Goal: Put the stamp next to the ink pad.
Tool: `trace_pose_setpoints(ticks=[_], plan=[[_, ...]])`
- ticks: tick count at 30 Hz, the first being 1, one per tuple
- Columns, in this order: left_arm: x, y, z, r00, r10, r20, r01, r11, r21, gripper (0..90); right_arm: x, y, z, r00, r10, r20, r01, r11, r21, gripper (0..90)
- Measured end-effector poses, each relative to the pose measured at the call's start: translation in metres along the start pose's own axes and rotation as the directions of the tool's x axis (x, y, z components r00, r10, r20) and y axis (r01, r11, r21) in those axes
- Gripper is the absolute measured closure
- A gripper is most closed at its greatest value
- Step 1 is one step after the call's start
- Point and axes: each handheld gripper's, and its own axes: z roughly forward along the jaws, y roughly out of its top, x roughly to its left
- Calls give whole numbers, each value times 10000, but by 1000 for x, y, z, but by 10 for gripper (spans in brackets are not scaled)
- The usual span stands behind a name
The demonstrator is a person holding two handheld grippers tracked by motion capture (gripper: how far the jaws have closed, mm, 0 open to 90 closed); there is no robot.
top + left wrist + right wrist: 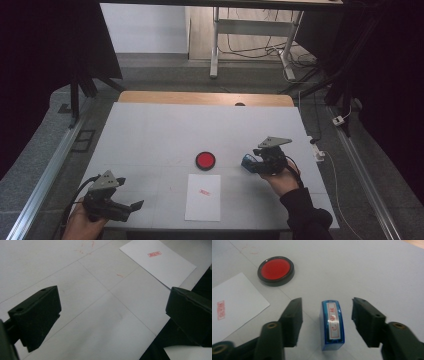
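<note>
The blue stamp (332, 325) stands upright on the table (150, 130) toward its right edge, about midway between the near and far edges, its top face bearing a white label with red characters. In the right gripper view it sits between the two black jaws of the right gripper (327, 315), with a clear gap of table on each side, so neither pad touches it; the jaws stand at a middling spread and hold nothing. In the high view the same gripper (252, 162) lies low over the table in the person's right hand (282, 177), pointing toward the table's middle. Left of the stamp, near the centre of the table, lies a round red ink pad (205, 160) in a black rim. Just nearer than the pad, reaching to the near edge, lies a white sheet of paper (203, 197) with a small red stamp mark (203, 192) on it. The left gripper (135, 206) rests by the near left corner, its jaws wide apart over bare table and holding nothing.
</note>
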Motion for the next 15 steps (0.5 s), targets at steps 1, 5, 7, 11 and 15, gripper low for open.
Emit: trace_pose_setpoints(ticks=[1, 5, 7, 11, 15], plan=[[0, 0, 0, 10000, 1, -1, -1, 10000, 0, 2, 1, 0, -1, 10000, 20, -32, -19, 10000, 17, 365], [0, 0, 0, 10000, 22, -24, -22, 10000, 16, 2, 4, 0, -4, 9999, 169, 25, -169, 9999, 26, 275], [0, 0, 0, 10000, 9, -21, -9, 10000, 12, 2, 5, 1, -6, 9995, 312, 28, -312, 9995, -106, 249], [0, 0, 0, 10000, 6, -20, -6, 10000, 11, 2, 8, 3, -13, 9986, 526, -80, -528, 9984, -178, 191], [0, 0, 0, 10000, 1, -26, -1, 10000, 27, 2, 12, 3, -18, 9984, 569, -4, -569, 9983, -112, 153]])
